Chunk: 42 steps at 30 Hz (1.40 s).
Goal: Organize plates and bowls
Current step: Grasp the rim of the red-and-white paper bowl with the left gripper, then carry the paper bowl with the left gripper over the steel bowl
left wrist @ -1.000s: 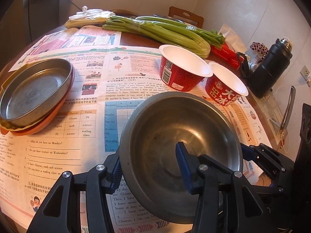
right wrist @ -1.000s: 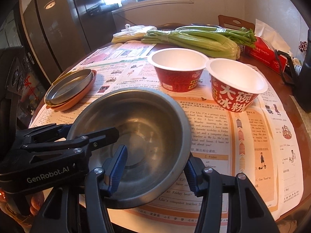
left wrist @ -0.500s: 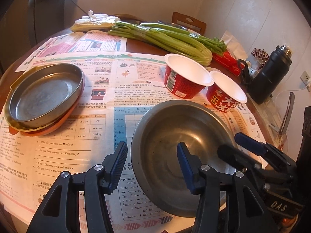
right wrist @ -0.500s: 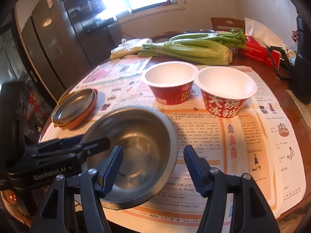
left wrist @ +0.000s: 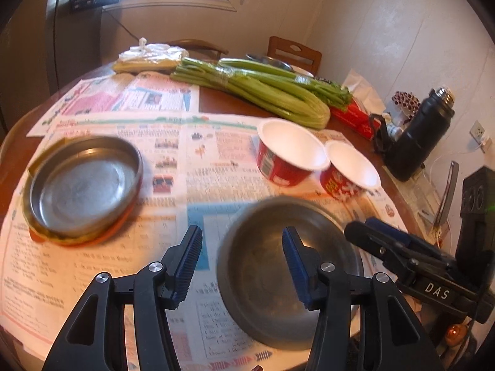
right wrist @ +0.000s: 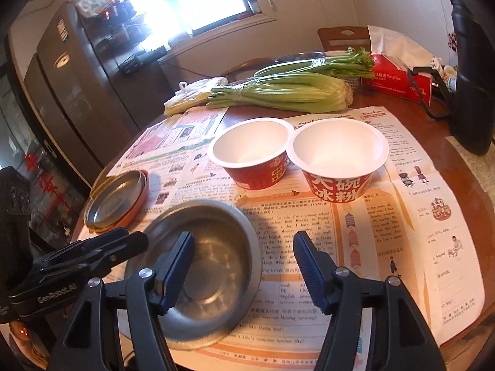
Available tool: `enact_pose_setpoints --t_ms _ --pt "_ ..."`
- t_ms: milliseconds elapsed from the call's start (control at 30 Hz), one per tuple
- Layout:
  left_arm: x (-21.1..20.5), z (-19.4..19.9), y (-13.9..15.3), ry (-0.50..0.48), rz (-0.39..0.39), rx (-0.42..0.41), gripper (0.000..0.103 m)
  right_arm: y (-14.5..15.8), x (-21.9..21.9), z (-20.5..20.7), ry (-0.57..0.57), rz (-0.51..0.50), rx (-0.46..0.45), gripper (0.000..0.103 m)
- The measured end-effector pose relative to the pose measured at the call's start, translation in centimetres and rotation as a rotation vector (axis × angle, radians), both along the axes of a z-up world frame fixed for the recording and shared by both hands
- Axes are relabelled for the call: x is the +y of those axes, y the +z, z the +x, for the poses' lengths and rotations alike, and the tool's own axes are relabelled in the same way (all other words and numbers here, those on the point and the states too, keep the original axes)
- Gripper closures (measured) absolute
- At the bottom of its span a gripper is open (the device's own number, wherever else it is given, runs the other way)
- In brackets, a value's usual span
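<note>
**Steel bowl resting free on the newspaper, both grippers released**

The steel bowl (right wrist: pixel 201 266) is sitting upright on the newspaper (right wrist: pixel 365 247) at the near edge of the table (right wrist: pixel 439 117). All positions below are given relative to this bowl.

**Gripper state**
- The left gripper (left wrist: pixel 241 266) is standing released, jaws spread. Its right finger is overlapping the bowl's interior in the left wrist view; its left finger is hanging over bare paper. No contact with the bowl can be confirmed.
- The right gripper (right wrist: pixel 244 272) is likewise released, jaws wide. One finger is over the bowl's inside, the other beyond its rim; whether they are straddling the wall cannot be told.

**Handling judgement**
- The bowl is probably thin sheet metal: light, rigid, not fragile, but smooth and likely to slip.
- The rolled rim is looking like the best hold, one pad inside and one outside the wall.
- The paper bowls (right wrist: pixel 250 154) appear very light and crushable, so a gentle rim pinch is advisable.

**Count**
- Steel bowl: one.
- Paper bowls: two, touching each other, beyond the steel bowl.
- Plate stack (left wrist: pixel 83 185): one steel plate on top with yellow and orange rims showing under it, to the left. The number underneath is unclear.
- Celery (right wrist: pixel 284 92): two bundles, well beyond.
</note>
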<state>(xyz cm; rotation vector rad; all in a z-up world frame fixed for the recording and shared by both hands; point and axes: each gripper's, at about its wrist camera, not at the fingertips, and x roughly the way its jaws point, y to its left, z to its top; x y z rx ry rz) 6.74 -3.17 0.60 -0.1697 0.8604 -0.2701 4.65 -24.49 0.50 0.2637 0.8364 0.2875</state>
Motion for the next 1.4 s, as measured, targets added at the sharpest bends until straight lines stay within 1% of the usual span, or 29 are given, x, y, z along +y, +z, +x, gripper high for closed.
enact_pose_setpoints --t_ms 233,367,500,667,833,1067,1233,1267,1300,1367,1400 --pt "-0.6 4.1 2.2 -0.012 0.037 -0.007 0.047 0.3 -0.1 3.0 -0.021 0.060 0.035 0.037" --pt "-1.9 7.4 2.7 -0.050 0.037 0.024 0.047 0.1 -0.1 5.6 -0.039 0.104 0.078 0.037" --pt "-2.9 10.2 2.8 -0.079 0.047 0.054 0.047 -0.5 0.2 8.0 -0.045 0.121 0.109 0.037" --pt "-4.5 13.4 2.2 -0.104 0.105 0.084 0.047 -1.4 0.2 10.1 -0.065 0.131 0.144 0.037" --pt "-6.2 16.2 0.6 -0.141 0.146 0.125 0.047 -1.5 0.3 11.3 -0.076 0.103 0.145 0.038" --pt "-8.0 17.9 -0.7 -0.186 0.173 0.147 0.047 -1.6 0.5 12.5 -0.050 0.046 0.137 0.038" --pt "-8.8 18.4 -1.6 -0.212 0.192 0.161 0.051 -1.8 0.7 13.0 -0.034 0.012 0.134 0.038" --pt "-8.9 18.4 -1.8 -0.219 0.192 0.166 0.054 -1.8 0.7 13.1 -0.034 0.011 0.129 0.038" --pt "-9.1 18.5 -1.9 -0.225 0.189 0.172 0.060 -1.8 0.7 13.1 -0.034 0.011 0.125 0.038" --pt "-9.2 18.6 -2.2 -0.237 0.180 0.182 0.067 -2.0 0.8 13.4 -0.028 0.003 0.126 0.038" --pt "-9.3 18.6 -2.3 -0.233 0.190 0.180 0.069 -2.2 1.0 13.5 -0.023 -0.008 0.126 0.038"
